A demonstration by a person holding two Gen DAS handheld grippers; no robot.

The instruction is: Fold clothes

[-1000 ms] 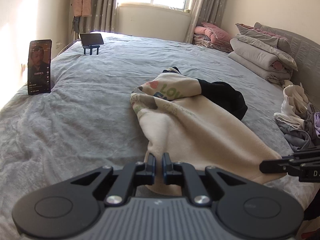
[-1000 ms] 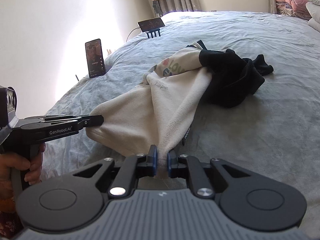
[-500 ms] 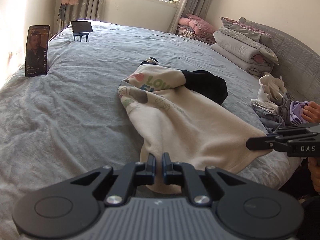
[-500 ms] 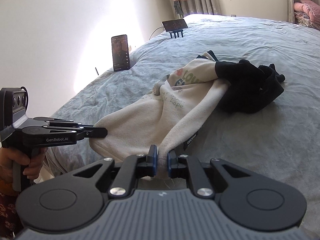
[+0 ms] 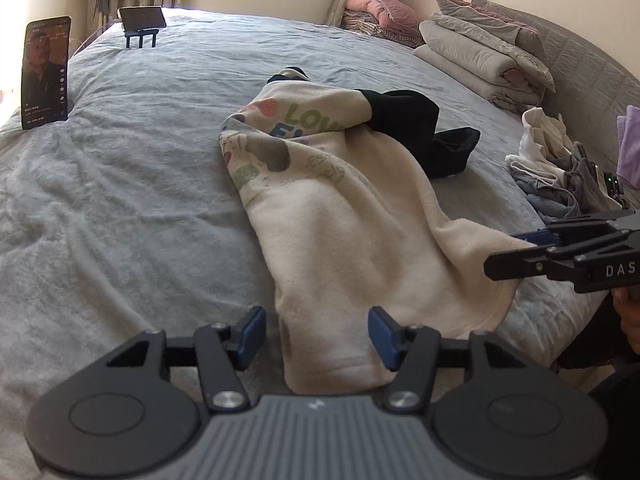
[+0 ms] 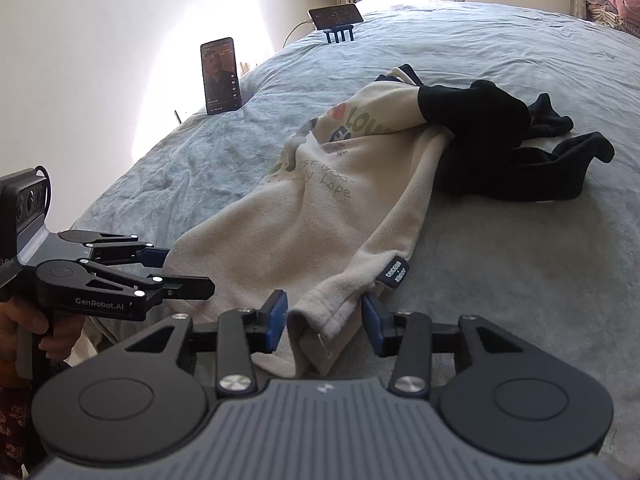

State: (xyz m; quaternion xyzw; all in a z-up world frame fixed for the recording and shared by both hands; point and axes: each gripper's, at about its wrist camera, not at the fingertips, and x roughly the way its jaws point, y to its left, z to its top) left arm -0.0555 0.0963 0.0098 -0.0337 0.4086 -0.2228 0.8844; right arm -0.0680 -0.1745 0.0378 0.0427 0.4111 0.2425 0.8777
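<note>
A cream sweatshirt (image 5: 344,216) with coloured print and black sleeves (image 5: 420,128) lies on the grey bed, hem toward me. My left gripper (image 5: 316,334) is open, its blue pads either side of the hem's left corner, which lies loose between them. My right gripper (image 6: 325,320) is open too, with the hem's other corner and a black label (image 6: 394,274) lying between its pads. In the right wrist view the sweatshirt (image 6: 320,224) stretches away and the left gripper (image 6: 176,268) shows at its left. In the left wrist view the right gripper (image 5: 516,252) shows at the right.
The grey bed cover (image 5: 120,200) fills the view. A phone (image 5: 46,72) stands upright at the left edge, another device on a stand (image 5: 142,24) farther back. Folded bedding (image 5: 484,52) is stacked at the headboard. A pile of clothes (image 5: 552,172) lies at the right.
Both grippers were shut on the hem corners and have opened. The sweatshirt's hem has dropped onto the bed between the pads.
</note>
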